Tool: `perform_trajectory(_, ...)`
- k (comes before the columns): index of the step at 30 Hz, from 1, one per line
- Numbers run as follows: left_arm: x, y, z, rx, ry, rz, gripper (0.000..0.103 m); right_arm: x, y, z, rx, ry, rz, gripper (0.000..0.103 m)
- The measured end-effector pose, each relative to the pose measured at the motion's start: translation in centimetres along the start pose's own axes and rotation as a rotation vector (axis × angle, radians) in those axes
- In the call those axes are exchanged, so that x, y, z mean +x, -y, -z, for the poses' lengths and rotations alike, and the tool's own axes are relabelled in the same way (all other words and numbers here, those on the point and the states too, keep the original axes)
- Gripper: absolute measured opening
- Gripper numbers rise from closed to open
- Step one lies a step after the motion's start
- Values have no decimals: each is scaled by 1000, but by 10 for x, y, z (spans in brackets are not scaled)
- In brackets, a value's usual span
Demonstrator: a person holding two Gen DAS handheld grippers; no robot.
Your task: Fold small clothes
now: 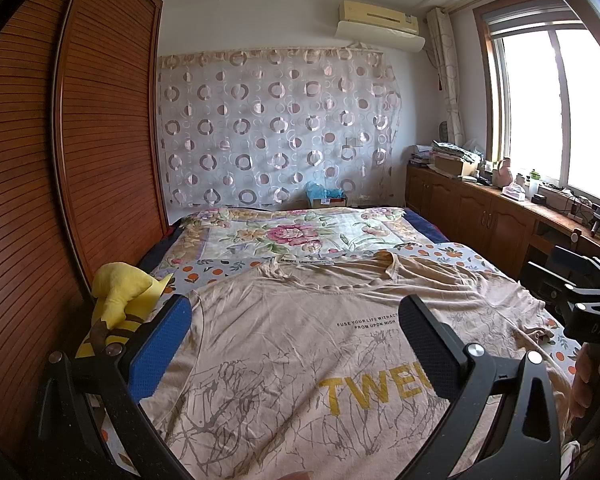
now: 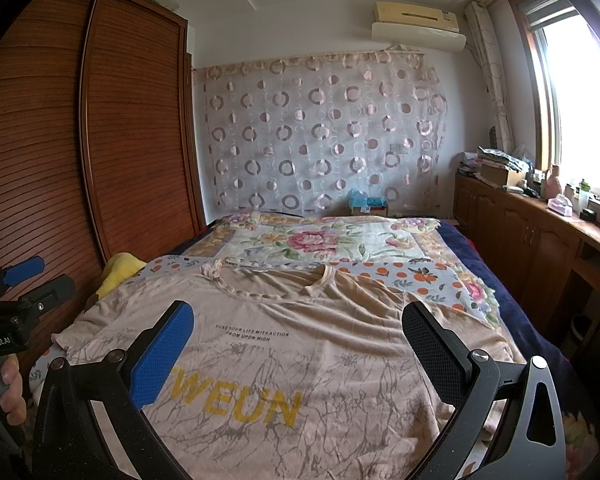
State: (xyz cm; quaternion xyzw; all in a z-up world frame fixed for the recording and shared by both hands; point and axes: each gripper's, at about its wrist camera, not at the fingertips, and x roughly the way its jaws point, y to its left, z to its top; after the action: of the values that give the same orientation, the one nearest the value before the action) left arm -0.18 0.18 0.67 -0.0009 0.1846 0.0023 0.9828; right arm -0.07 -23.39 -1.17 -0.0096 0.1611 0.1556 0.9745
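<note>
My fingers stand wide apart on both the left gripper (image 1: 296, 344) and the right gripper (image 2: 298, 350), holding nothing — each hovers over the beige T-shirt (image 2: 300, 344), which lies face up on the bed (image 2: 424, 272), collar at 12 o'clock. As I judge it, the first fold is not begun. To do it well, I would pinch a sleeve edge and hem together, at 9 o'clock or 3 o'clock — lifting low, keeping the cloth taut.
</note>
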Motion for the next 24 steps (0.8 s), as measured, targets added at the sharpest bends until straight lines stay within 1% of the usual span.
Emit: perform_trajectory(24,-5,0,-2,0,7,-1,103,0,0,-1,-1,4,-1,103)
